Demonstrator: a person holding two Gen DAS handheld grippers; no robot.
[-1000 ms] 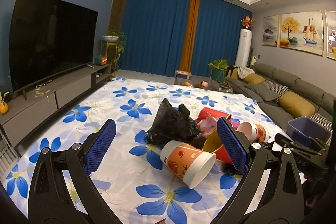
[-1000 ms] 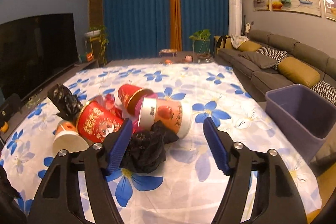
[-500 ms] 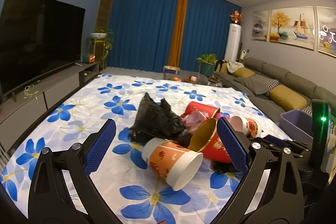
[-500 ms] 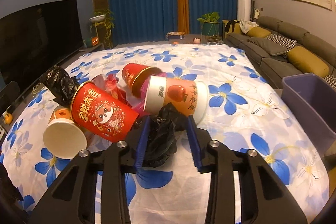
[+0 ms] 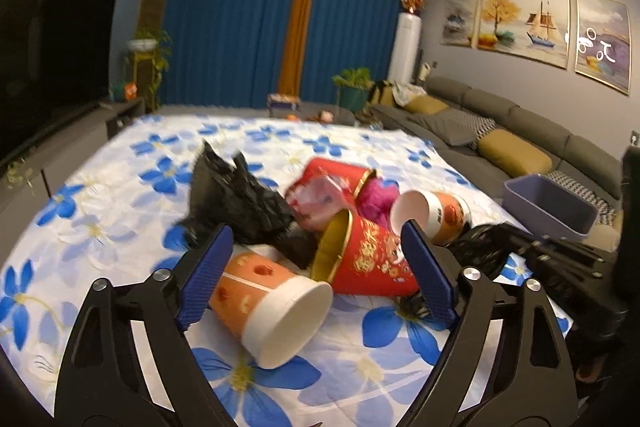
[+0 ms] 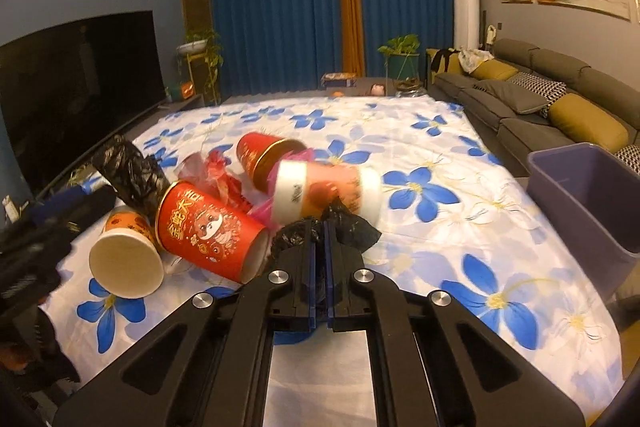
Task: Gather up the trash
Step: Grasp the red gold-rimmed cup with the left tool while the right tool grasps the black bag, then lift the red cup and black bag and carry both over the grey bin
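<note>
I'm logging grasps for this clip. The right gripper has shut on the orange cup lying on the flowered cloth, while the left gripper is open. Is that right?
Not quite. The right gripper has just closed on the crumpled black plastic bag, not on the orange cup, which lies untouched off to the side on the flowered cloth; the right wrist view shows this. The left gripper is indeed open.
</note>
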